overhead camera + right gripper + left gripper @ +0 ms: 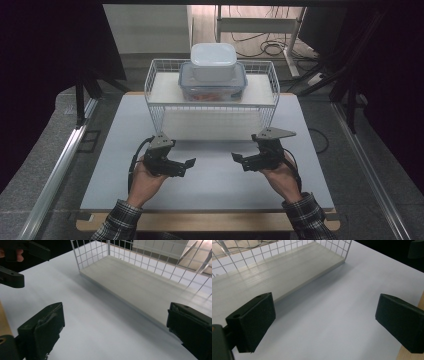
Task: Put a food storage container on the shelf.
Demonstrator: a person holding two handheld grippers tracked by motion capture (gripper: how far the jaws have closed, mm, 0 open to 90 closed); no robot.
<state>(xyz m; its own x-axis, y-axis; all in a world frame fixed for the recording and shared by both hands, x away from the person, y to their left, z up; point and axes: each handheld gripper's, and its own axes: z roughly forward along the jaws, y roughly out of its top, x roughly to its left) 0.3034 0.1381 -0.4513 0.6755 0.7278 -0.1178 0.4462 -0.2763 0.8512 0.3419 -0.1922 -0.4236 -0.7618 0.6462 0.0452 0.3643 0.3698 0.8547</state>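
Nearest: left gripper [189,163] and right gripper [235,158], both with jaws spread wide and empty, low over the pale grey table mat [215,180].

Beyond: white wire two-tier rack [159,112], lower shelf bare.

Top shelf: clear blue-rimmed lidded container [212,87], white opaque tub [213,61] stacked on it.

Judged stage: nothing started; next move calls for reaching up to the stack.

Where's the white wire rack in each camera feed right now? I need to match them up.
High view: white wire rack at upper centre, containers stacked on its top shelf.
Left gripper view: upper left, its bottom shelf and mesh.
Right gripper view: upper right.
Shared landmark: the rack's pale bottom shelf board resting on the white tabletop.
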